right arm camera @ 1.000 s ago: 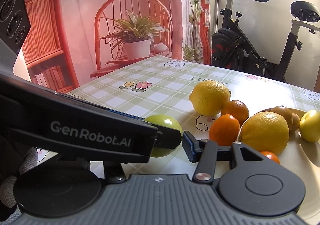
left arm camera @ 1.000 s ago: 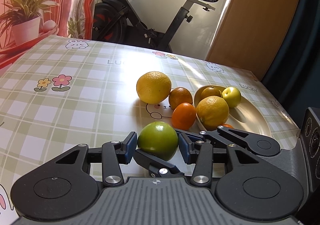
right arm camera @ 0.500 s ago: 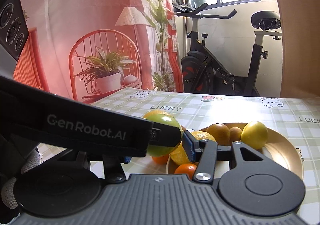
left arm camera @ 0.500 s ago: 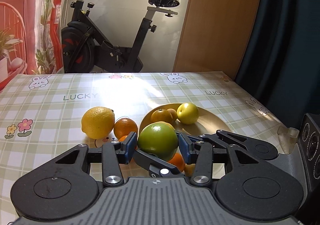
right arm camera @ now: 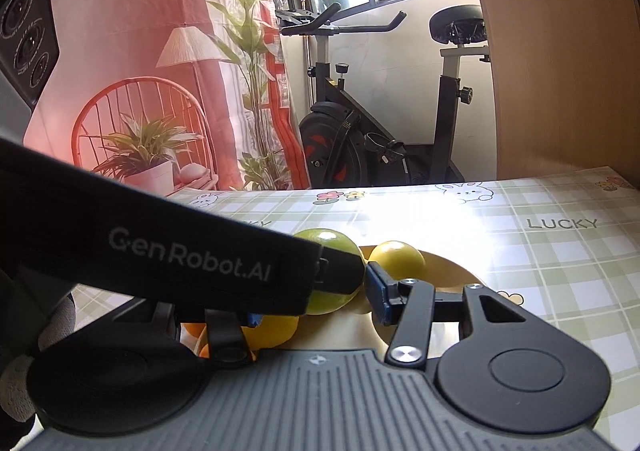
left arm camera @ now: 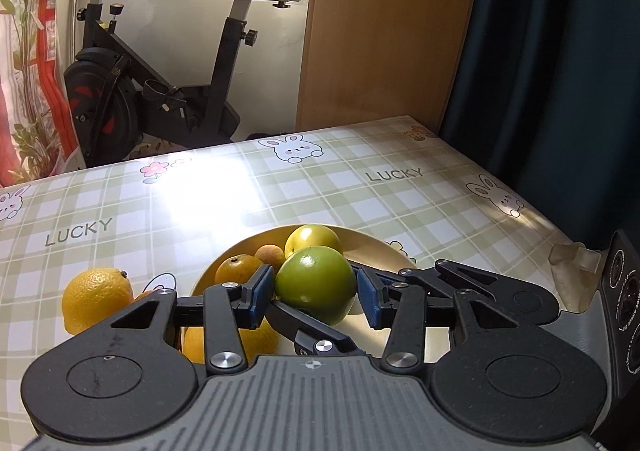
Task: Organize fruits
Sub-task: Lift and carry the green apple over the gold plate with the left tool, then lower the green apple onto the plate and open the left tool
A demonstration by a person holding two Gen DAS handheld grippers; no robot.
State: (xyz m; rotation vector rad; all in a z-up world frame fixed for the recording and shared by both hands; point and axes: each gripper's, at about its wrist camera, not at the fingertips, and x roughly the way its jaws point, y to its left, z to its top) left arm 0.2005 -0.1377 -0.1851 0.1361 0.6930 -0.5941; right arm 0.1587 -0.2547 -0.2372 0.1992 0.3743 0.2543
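My left gripper [left arm camera: 314,297] is shut on a green apple [left arm camera: 316,283] and holds it just above the gold plate [left arm camera: 384,251]. On the plate lie a yellow apple [left arm camera: 312,241], an orange [left arm camera: 238,269], a small brown fruit [left arm camera: 270,253] and a big yellow citrus [left arm camera: 256,339], partly hidden under my fingers. Another large yellow citrus [left arm camera: 96,299] sits on the tablecloth to the plate's left. My right gripper [right arm camera: 312,307] stands open close beside the green apple [right arm camera: 336,247], holding nothing; its left finger is hidden behind the left gripper's black body.
The checked tablecloth [left arm camera: 360,191] runs to a far edge, with its right edge near a dark curtain [left arm camera: 560,51]. An exercise bike [left arm camera: 160,83] and a wooden panel [left arm camera: 384,31] stand behind the table. A potted plant [right arm camera: 148,155] is at the far left.
The left gripper lifted the green apple off the tablecloth and carried it right, over the plate. The right gripper followed alongside, still open.
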